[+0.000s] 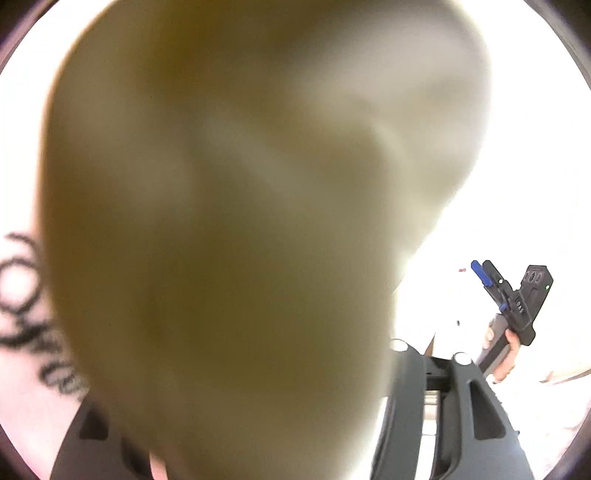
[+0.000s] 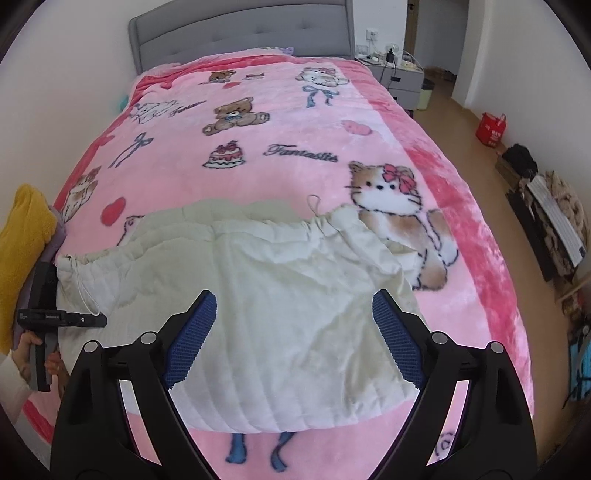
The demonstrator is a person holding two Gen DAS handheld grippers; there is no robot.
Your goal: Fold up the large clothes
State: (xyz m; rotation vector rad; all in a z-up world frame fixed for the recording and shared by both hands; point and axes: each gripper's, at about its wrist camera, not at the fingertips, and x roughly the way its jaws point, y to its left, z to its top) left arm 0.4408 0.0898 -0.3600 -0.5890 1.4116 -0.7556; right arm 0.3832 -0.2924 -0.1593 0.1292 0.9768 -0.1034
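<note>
We've got the cream jacket (image 2: 280,295) spread on the bed (image 2: 461,229), barely folded; right claw (image 2: 293,339) gapes empty, left claw (image 2: 74,319) we can't tell.

Garment (image 2: 258,295) on blanket (image 2: 280,140), nightstand (image 2: 400,79) right of headboard (image 2: 240,33)

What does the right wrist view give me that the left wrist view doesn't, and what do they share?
Only the right wrist view: the whole cream quilted garment spread flat on the pink cartoon-print plush blanket, the grey padded headboard, and the left tongs at the garment's left edge. Only the left wrist view: blurred cream cloth filling the lens, and the right tongs seen from outside. Shared: that garment and the blanket.
</note>
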